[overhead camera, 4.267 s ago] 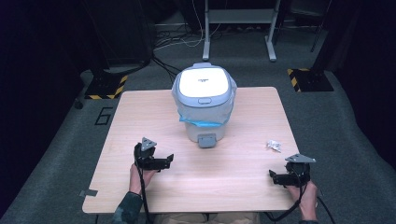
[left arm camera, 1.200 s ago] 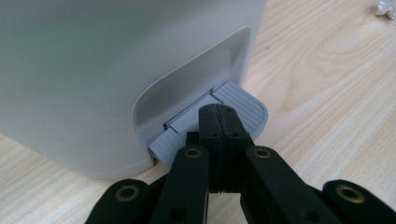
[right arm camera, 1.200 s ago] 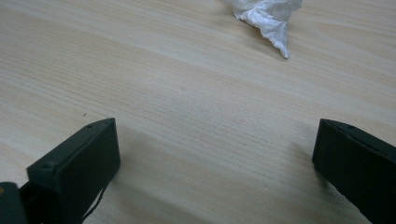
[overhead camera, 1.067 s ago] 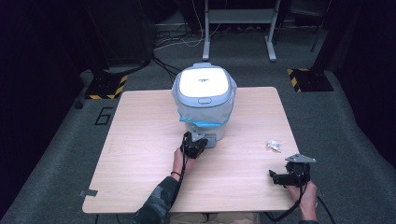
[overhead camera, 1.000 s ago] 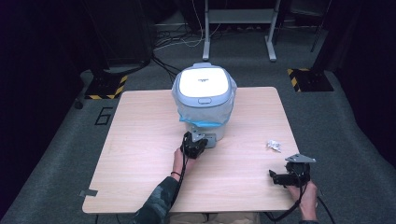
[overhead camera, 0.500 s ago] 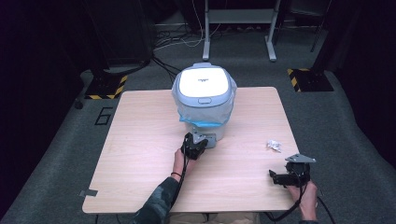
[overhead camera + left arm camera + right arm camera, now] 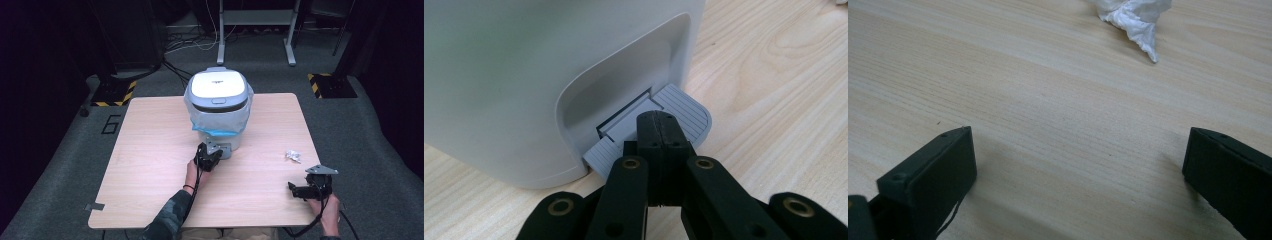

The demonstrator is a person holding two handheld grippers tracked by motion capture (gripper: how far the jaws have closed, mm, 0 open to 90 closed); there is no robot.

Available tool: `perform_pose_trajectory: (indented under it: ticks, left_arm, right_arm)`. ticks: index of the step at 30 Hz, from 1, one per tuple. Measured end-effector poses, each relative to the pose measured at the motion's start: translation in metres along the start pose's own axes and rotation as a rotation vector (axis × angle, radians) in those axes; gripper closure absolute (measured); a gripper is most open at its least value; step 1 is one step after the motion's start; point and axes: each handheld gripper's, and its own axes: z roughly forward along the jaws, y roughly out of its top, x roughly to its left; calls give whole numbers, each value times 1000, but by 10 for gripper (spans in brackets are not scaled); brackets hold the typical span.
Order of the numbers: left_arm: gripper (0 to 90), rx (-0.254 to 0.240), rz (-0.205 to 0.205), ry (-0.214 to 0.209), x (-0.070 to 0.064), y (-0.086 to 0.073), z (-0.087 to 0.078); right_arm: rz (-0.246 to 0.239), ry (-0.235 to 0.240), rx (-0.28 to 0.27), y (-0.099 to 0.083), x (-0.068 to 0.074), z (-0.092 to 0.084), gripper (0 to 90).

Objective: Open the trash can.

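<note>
The high view looks forward and down from above the person's edge of the bench [image 7: 150,150], far enough to take in all 4 corners and the floor beyond. The left gripper view sits very close to the white bin's [image 7: 524,75] grey foot pedal [image 7: 684,107], looking along the closed left tongs [image 7: 659,131]; the high view shares that spot mid-bench. The right gripper view skims low over the wood toward crumpled paper [image 7: 1135,17], shared with the high view near the right edge.
</note>
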Motion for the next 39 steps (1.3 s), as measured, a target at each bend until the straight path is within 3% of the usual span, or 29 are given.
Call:
perform_pose_trajectory:
  ticks: [12, 39]
  left_arm:
    - [900, 20, -2, -3, 0, -5, 5]
    - [900, 2, -17, -3, -1, -8, 7]
  right_arm:
    - [0, -2, 0, 0, 0, 0, 0]
    - [0, -2, 0, 0, 0, 0, 0]
